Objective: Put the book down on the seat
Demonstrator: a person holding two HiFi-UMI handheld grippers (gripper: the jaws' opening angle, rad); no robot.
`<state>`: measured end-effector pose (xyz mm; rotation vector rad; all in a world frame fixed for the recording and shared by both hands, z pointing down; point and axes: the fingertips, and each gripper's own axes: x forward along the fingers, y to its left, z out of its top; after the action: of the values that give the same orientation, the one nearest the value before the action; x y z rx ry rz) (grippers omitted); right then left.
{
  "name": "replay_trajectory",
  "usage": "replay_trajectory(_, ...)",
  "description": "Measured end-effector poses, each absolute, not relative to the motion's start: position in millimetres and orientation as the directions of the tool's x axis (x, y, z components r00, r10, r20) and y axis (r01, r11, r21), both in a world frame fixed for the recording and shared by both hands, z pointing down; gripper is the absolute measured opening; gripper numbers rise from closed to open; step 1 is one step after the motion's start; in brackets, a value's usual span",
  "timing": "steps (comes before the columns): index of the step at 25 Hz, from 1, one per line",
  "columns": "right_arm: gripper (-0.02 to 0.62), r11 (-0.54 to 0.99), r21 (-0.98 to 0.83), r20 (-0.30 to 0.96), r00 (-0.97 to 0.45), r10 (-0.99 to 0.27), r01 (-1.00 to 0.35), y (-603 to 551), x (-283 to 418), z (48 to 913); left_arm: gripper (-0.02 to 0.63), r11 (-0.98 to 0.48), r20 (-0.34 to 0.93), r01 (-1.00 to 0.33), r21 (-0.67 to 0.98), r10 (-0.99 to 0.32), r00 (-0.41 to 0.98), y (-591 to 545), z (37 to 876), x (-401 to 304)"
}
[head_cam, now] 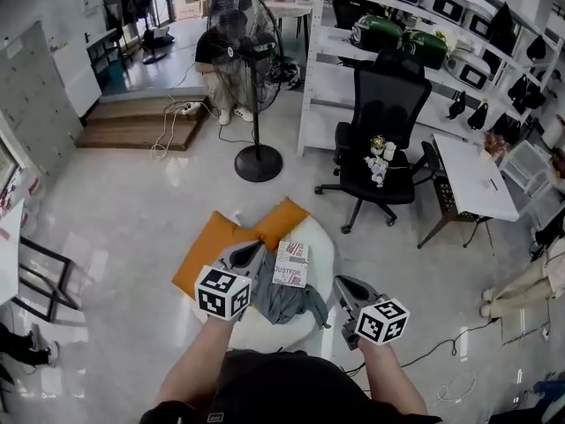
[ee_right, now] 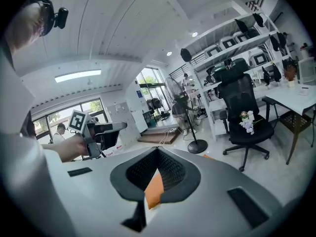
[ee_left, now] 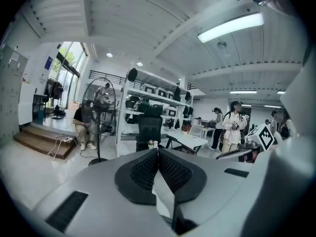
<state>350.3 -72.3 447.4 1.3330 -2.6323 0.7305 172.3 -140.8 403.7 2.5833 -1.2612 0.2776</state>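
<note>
Book (head_cam: 290,264) lies flat on the white seat (head_cam: 323,241), touching a grey cloth (head_cam: 287,303), with neither gripper on it; the placement looks done. Left gripper (head_cam: 250,253) and right gripper (head_cam: 346,287) flank it. Both have their jaws pressed together on nothing, probably because there is nothing left to carry.

The seat (head_cam: 323,247) is taken up by a book (head_cam: 290,263) near its far edge and a grey cloth (head_cam: 287,303) over the middle; only its right edge lies bare. An orange cushion (head_cam: 221,241) crowds its left side. Open floor (head_cam: 132,210) separates it from the fan (head_cam: 258,162) and office chair (head_cam: 380,140) beyond.
</note>
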Motion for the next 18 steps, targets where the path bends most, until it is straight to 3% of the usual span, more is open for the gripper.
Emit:
replay_trajectory(6,0.012,0.508,-0.314,0.282,-0.59,-0.757,-0.802,-65,379,435,0.006,-0.588,0.266,-0.8,0.119,-0.758,0.596,-129,390,184)
replay_trajectory(18,0.012,0.547,-0.233,0.126,-0.583,-0.803,-0.804,-95,353,358,0.008,-0.6,0.208,-0.797,0.071,-0.772,0.6,-145,346,136)
